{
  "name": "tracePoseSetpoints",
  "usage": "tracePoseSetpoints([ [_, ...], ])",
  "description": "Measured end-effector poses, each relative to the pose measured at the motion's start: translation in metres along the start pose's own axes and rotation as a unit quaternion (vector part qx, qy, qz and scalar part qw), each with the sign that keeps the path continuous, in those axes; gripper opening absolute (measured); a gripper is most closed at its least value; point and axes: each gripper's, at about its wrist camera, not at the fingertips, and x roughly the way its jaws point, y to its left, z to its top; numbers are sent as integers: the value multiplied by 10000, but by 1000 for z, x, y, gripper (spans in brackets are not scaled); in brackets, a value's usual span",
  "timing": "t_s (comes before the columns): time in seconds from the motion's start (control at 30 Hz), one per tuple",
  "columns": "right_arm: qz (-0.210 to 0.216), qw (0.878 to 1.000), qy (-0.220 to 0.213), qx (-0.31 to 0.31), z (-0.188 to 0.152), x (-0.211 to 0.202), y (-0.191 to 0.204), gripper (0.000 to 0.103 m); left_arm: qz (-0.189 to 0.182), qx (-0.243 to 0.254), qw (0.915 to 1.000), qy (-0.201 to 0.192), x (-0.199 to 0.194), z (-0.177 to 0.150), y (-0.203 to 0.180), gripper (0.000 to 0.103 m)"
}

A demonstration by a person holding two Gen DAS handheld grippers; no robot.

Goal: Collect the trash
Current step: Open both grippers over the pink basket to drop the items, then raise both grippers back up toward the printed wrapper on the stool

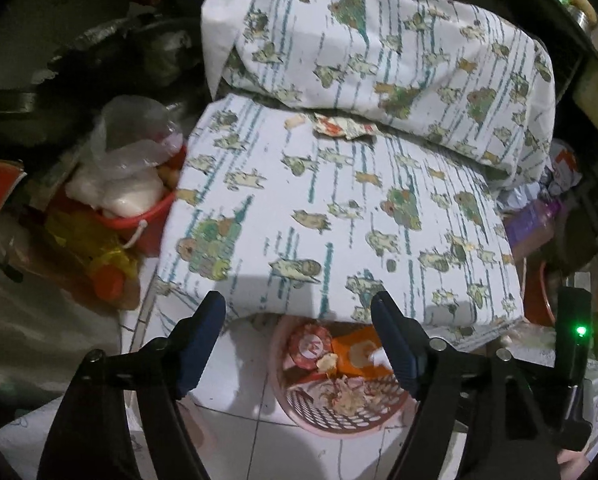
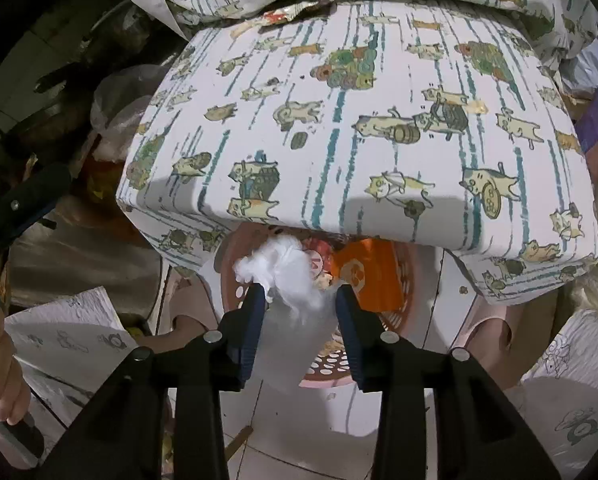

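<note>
Between the right claw's (image 2: 299, 300) tips, white tissue (image 2: 287, 276)

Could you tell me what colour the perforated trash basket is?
Pink; the basket shows best in the right wrist view.

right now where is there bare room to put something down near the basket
Bare floor tiles left of the pink basket, and the cat-print cushion top is mostly free. Crowded: the basket holds trash, and the red bucket side is piled with bags.
</note>
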Motion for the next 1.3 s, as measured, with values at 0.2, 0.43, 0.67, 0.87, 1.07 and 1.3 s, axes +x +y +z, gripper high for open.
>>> tracePoseSetpoints([
  [0.2, 75, 9998, 13, -168, -1, -1, 8, 39, 170, -46, 9994, -299, -13, 5, 6, 84],
  [0.43, -225, 9987, -409, -188, 2, -15, 9, 55, 404, 111, 9972, -620, -26, 10, 5, 86],
  [0.67, -664, 9902, -1161, -408, 9, -41, 15, 78, 820, 390, 9897, -1104, -41, 10, -4, 86],
  [0.87, -825, 9853, -1412, -489, 14, -50, 19, 84, 712, 237, 9849, -1558, -59, 13, -2, 88],
  [1.07, -828, 9844, -1505, -370, 16, -55, 17, 85, 817, 162, 9794, -1837, -68, 16, 0, 89],
  [1.3, -922, 9811, -1659, -374, 18, -63, 15, 85, 1051, 170, 9715, -2120, -78, 16, 0, 89],
])
